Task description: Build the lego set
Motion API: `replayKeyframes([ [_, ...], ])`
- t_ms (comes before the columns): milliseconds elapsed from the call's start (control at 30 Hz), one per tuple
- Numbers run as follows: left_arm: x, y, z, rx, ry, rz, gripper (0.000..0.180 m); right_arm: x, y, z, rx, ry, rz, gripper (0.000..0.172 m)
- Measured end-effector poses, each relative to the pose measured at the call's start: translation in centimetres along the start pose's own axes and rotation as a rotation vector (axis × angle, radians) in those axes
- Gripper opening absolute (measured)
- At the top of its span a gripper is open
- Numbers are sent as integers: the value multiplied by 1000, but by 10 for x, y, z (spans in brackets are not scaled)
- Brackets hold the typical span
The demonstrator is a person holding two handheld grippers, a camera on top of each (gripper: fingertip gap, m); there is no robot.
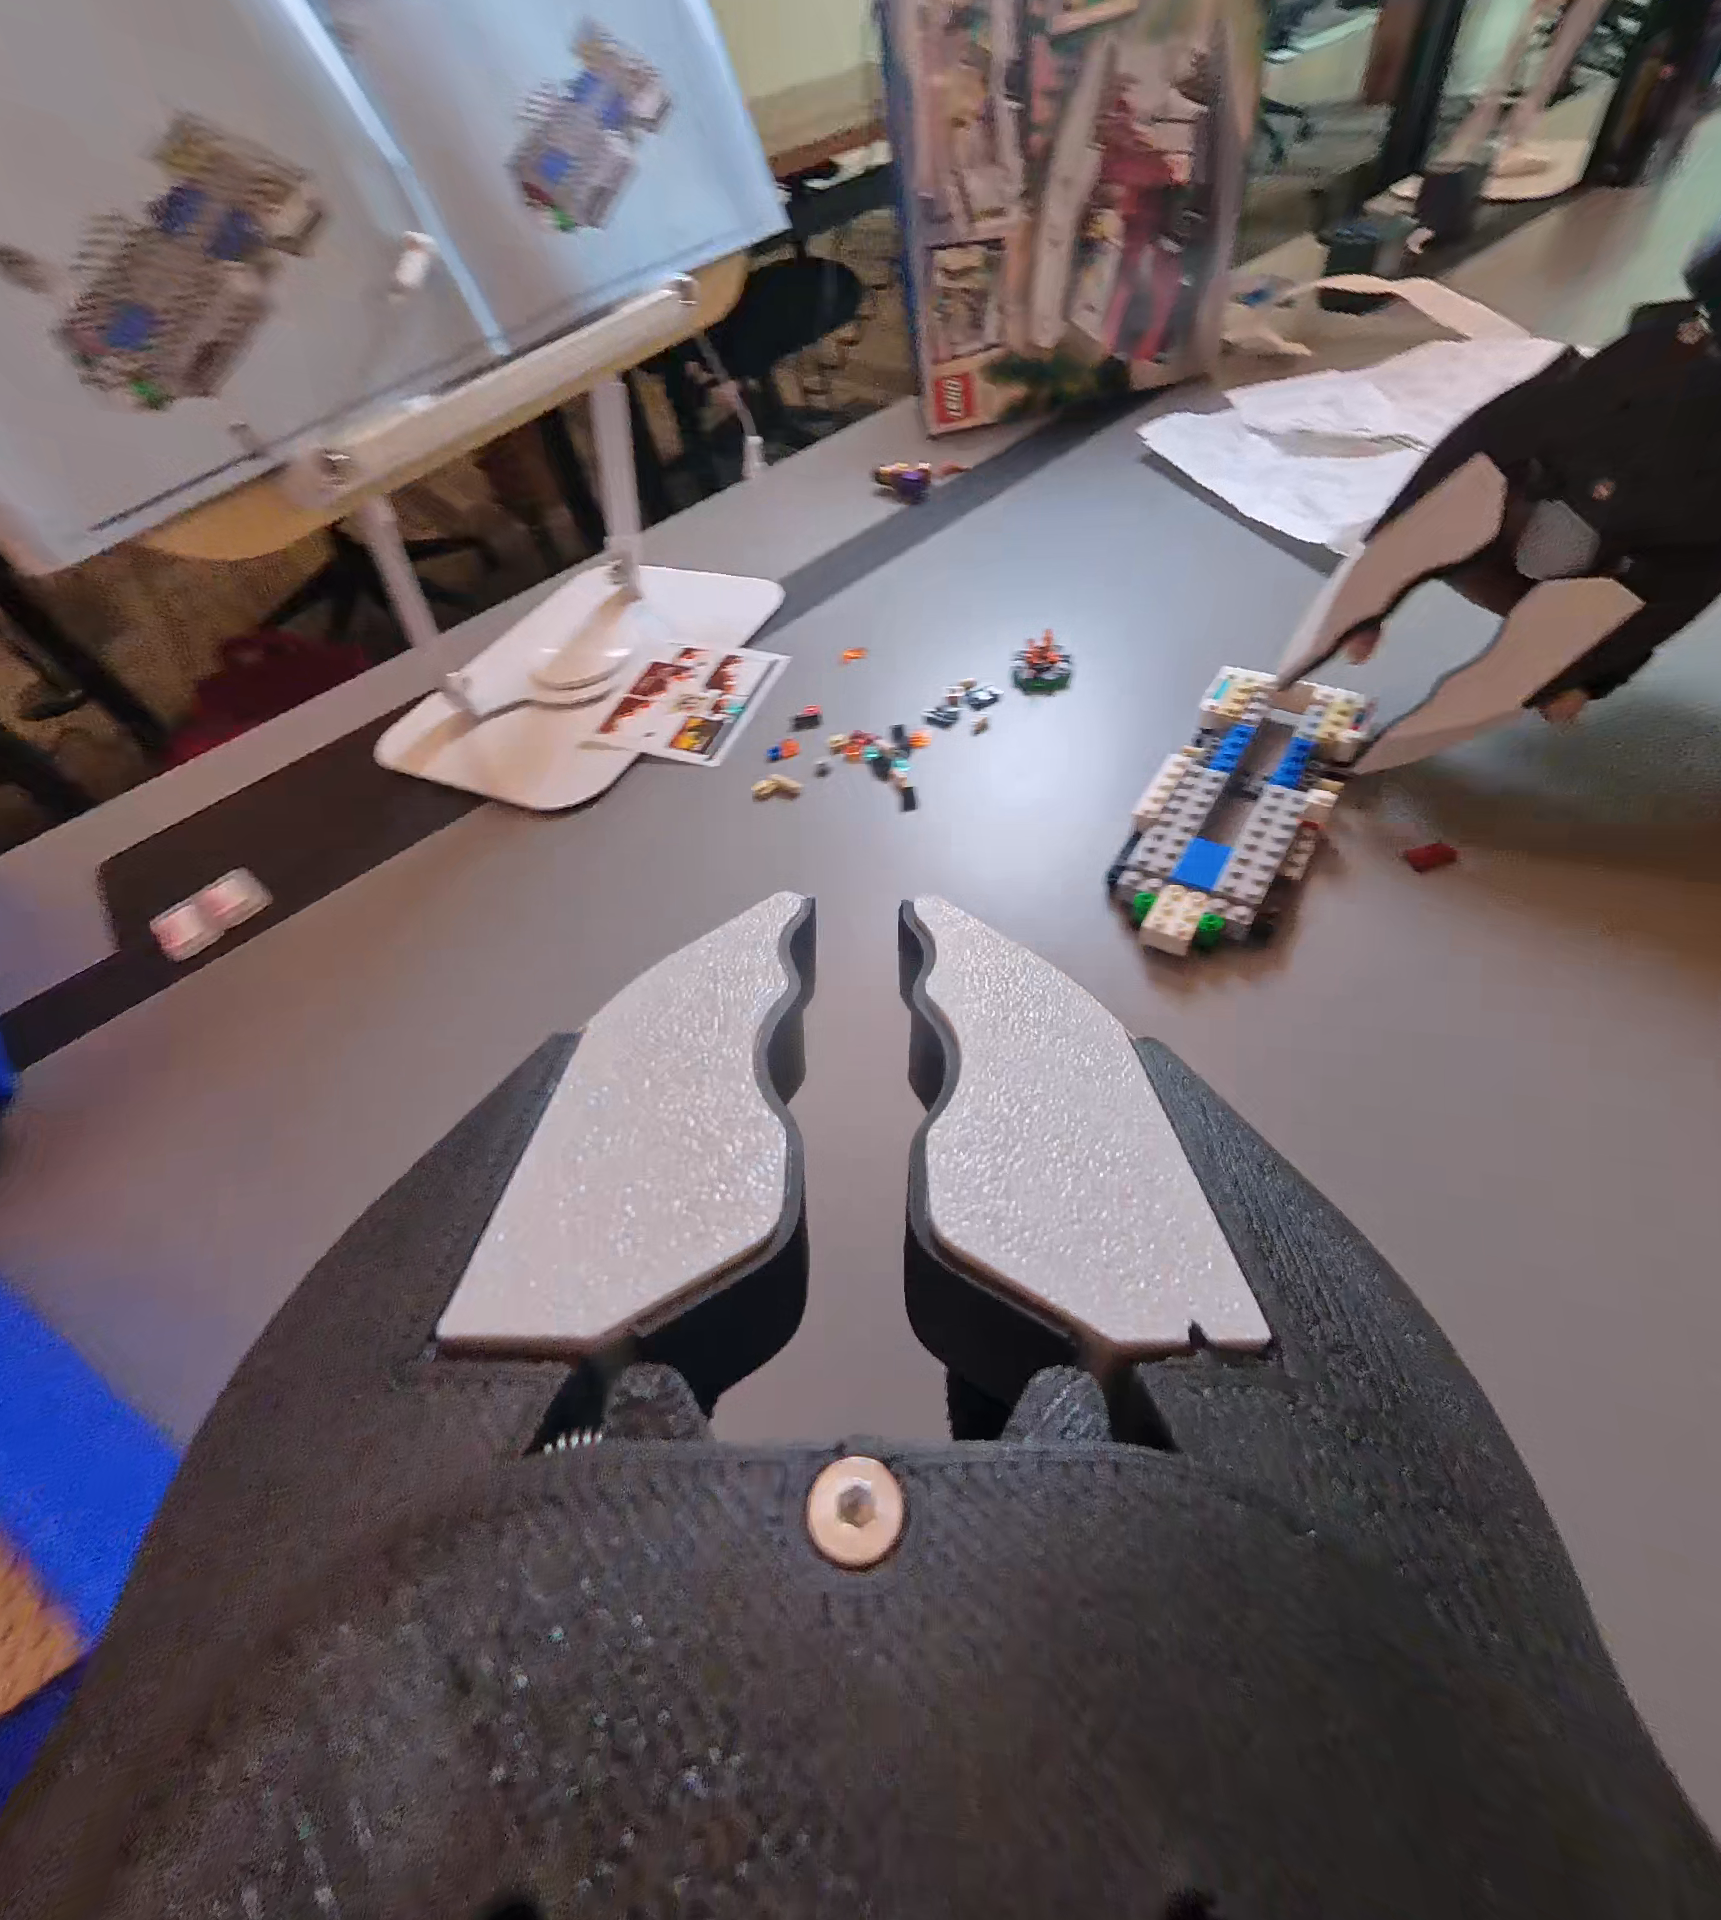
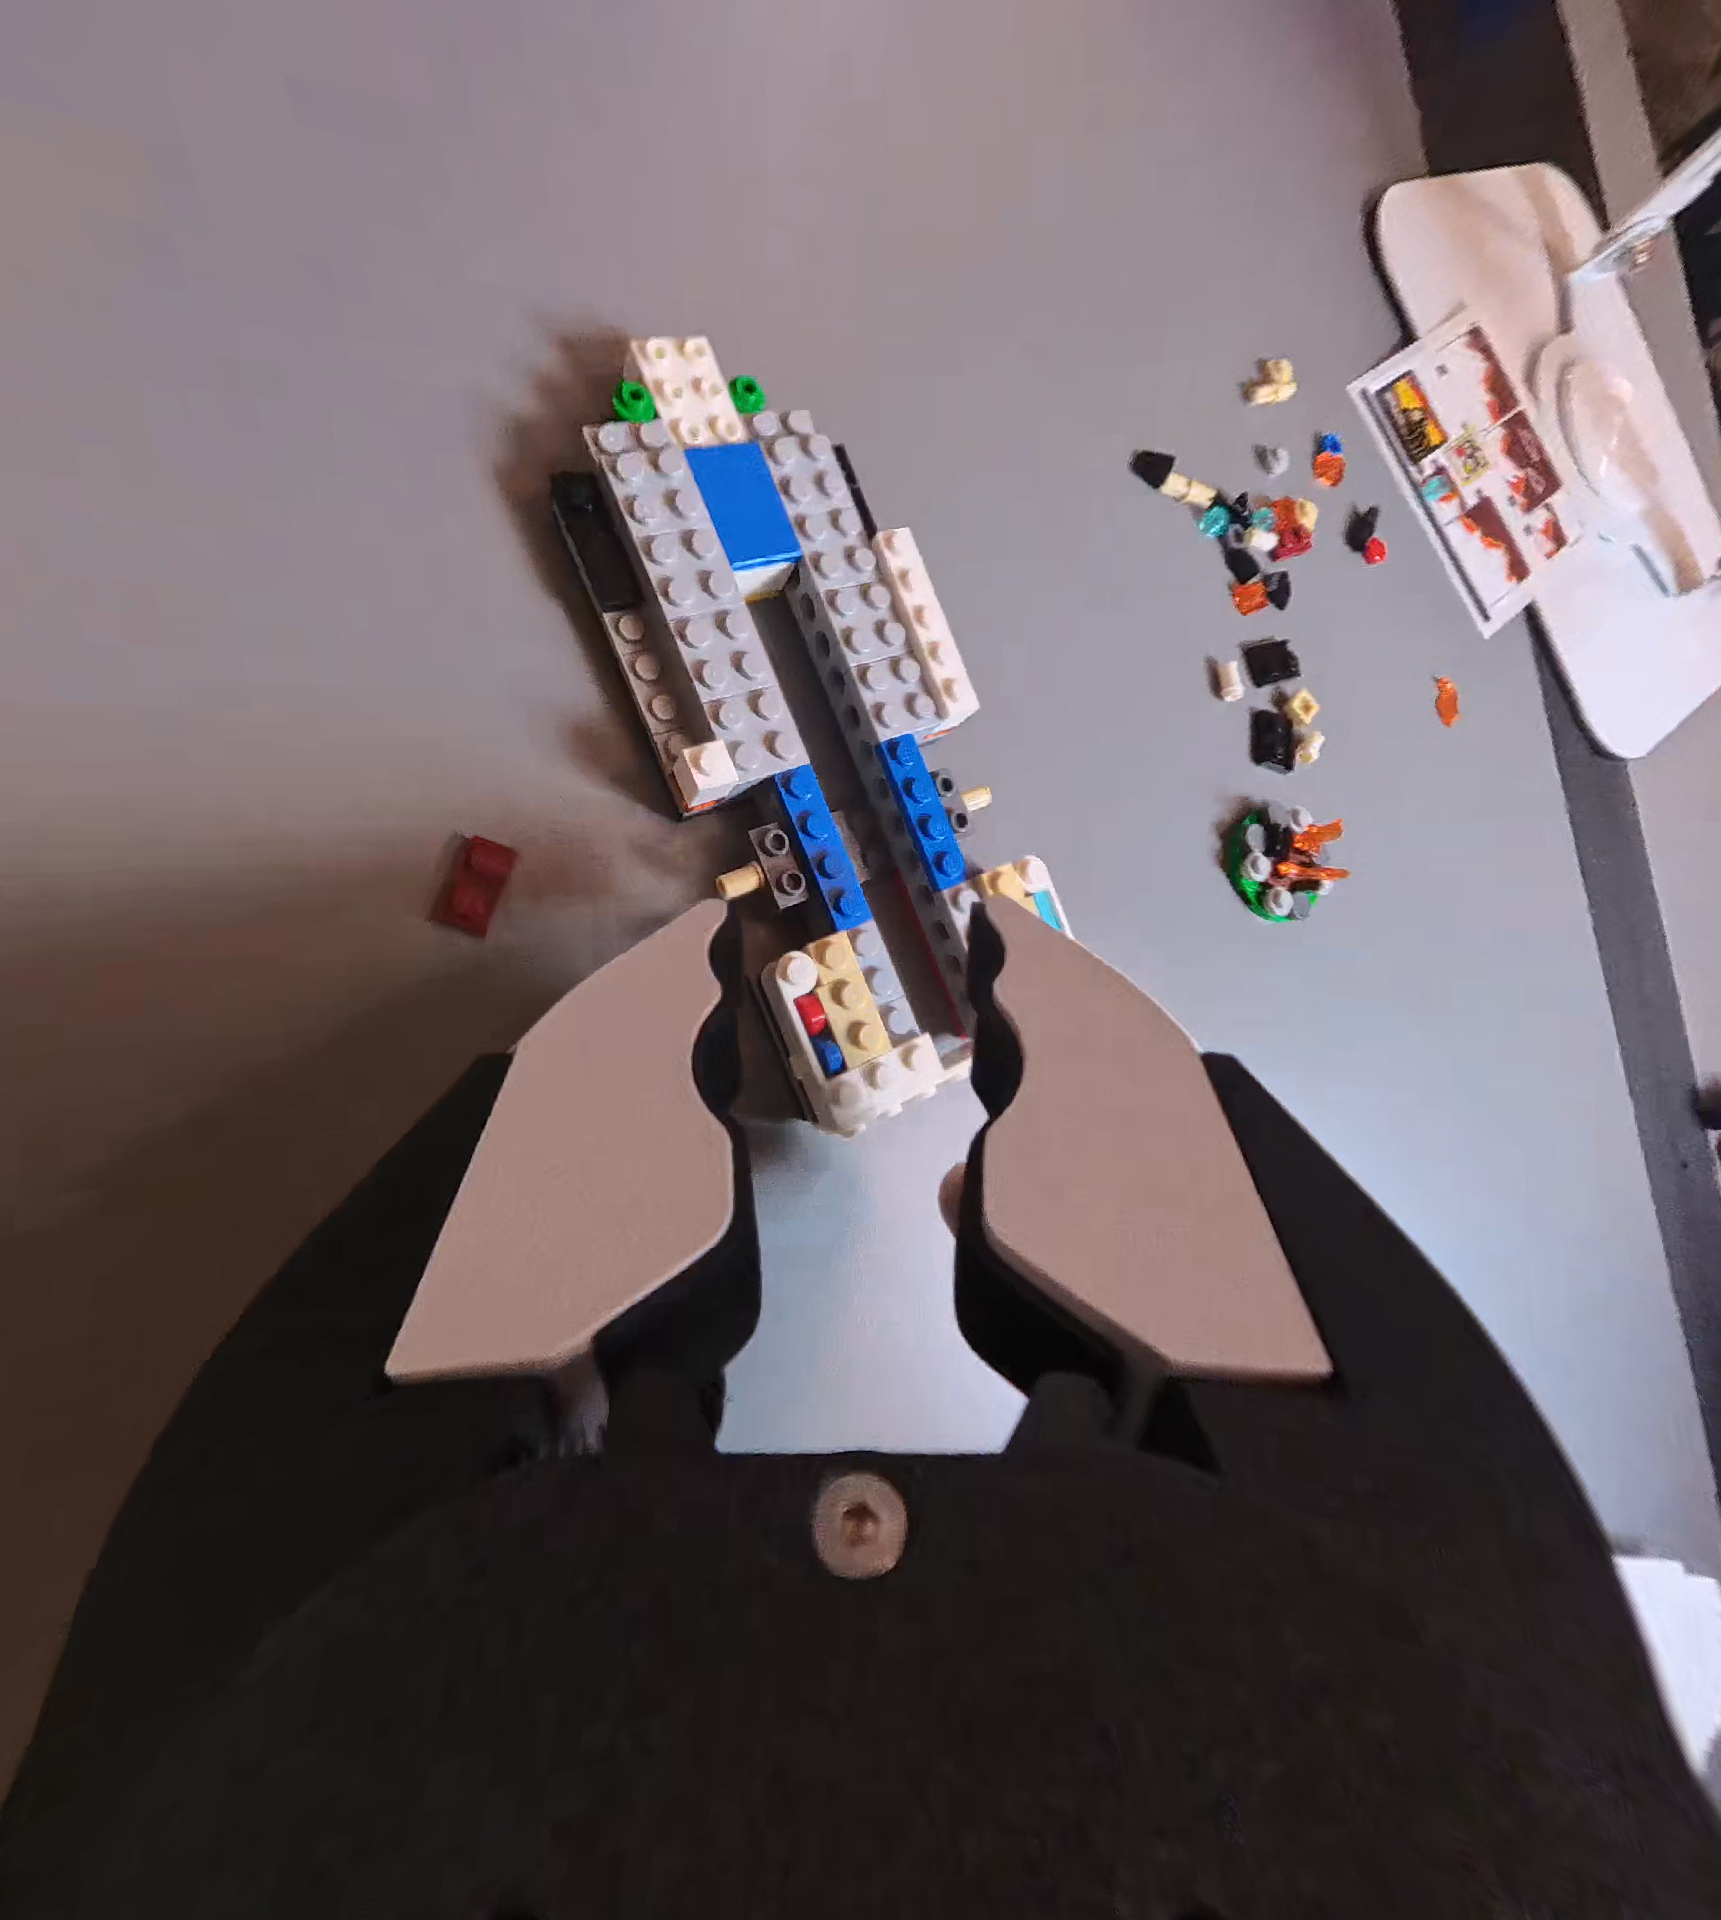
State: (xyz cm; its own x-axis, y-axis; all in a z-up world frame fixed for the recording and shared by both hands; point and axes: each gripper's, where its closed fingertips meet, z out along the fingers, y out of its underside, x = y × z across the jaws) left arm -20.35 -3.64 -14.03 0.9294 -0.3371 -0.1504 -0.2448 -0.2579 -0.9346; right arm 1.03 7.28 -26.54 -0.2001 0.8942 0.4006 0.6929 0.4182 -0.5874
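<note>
Hand-held gripper on the right (image 2: pixel 845 920) straddles the brick model's (image 2: pixel 731 582) end, unclenched; left one (image 1: pixel 856 909) empty, loose bricks (image 2: pixel 1261 582) unplaced on bench (image 2: pixel 316 312).

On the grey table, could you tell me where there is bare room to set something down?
Bare table lies between the left gripper and the brick model, and beyond the red brick. It is crowded around the loose pieces, between the white stand base and the model.
</note>
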Motion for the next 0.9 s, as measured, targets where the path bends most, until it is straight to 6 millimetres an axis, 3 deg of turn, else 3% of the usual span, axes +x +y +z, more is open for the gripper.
replayKeyframes([
  [133,-61,14,-49,7,-198,-74,14,14,10,9,-51,-17,-58,22],
  [300,-135,55,-114,-153,-481,-77,16,34,6,-2,4,9,13,23],
  [367,-147,81,-134,-280,-484,-79,20,35,4,-12,40,37,35,23],
  [433,-147,111,-144,-424,-411,-62,29,32,8,-19,57,55,69,23],
  [567,-135,165,-141,-717,-226,27,50,25,16,-28,79,50,149,23],
  [667,-132,183,-127,-848,-149,161,38,22,17,-32,81,46,183,23],
  [700,-128,186,-121,-880,-113,183,29,21,16,-33,82,48,187,23],
  [800,-121,179,-100,-890,-97,286,27,18,14,-38,84,53,188,22],
  [900,-112,163,-75,-787,-41,332,24,14,13,-41,91,51,199,22],
])
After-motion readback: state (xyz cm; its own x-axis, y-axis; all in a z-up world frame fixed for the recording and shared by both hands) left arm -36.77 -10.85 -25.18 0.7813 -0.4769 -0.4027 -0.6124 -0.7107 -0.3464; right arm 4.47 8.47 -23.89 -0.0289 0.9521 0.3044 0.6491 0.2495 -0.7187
